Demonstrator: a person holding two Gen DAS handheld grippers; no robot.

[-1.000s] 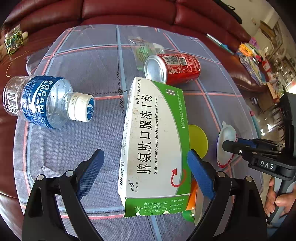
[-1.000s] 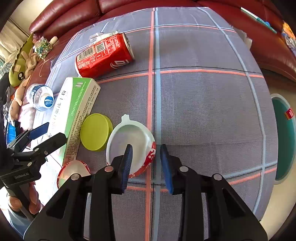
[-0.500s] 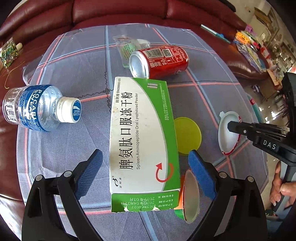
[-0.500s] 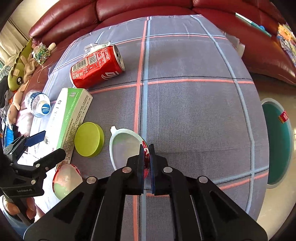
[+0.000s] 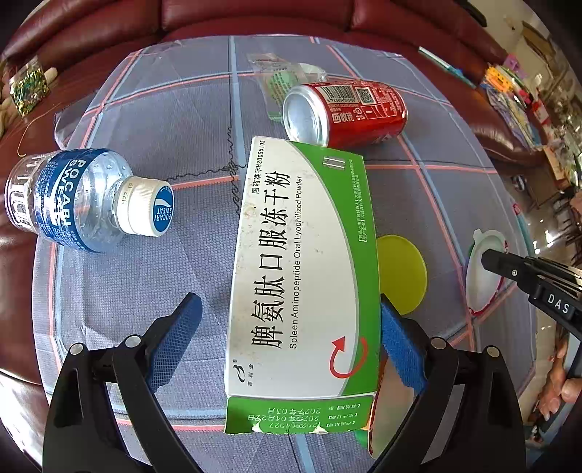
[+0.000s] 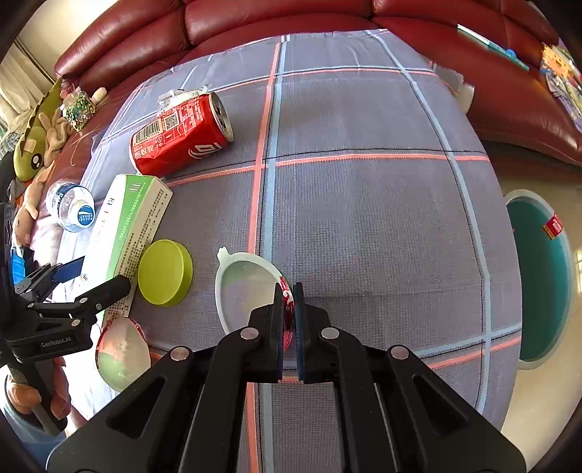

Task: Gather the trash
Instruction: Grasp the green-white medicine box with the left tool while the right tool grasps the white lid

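Both tongs point steeply down at the checked cloth [image 6: 363, 225]. Right tongs [image 6: 288, 291] are clamped on the red-printed rim of a white plastic lid [image 6: 243, 287]; their jaws have just been closing, with that rim between them. Left tongs [image 5: 291, 338] stand apart astride the near end of a green-and-white medicine box [image 5: 302, 276]: the right pad touches or nearly touches the box's edge, the left pad is clear of it.

Counted on the cloth: one box, one red drink can [image 5: 345, 112] on its side just beyond the box's far end, one clear wrapper [image 5: 283, 80] behind the can, one Pocari Sweat bottle [image 5: 83, 200] lying well to the left of the left tongs, one yellow-green lid [image 6: 165, 273] between box and white lid, and one small cup [image 6: 122, 358] on its side by the box's near corner.

Right of the right tongs the cloth is bare to its edge, beyond which a teal bin [image 6: 538, 273] stands on the floor. Red leather sofa [image 6: 291, 22] borders the far side.
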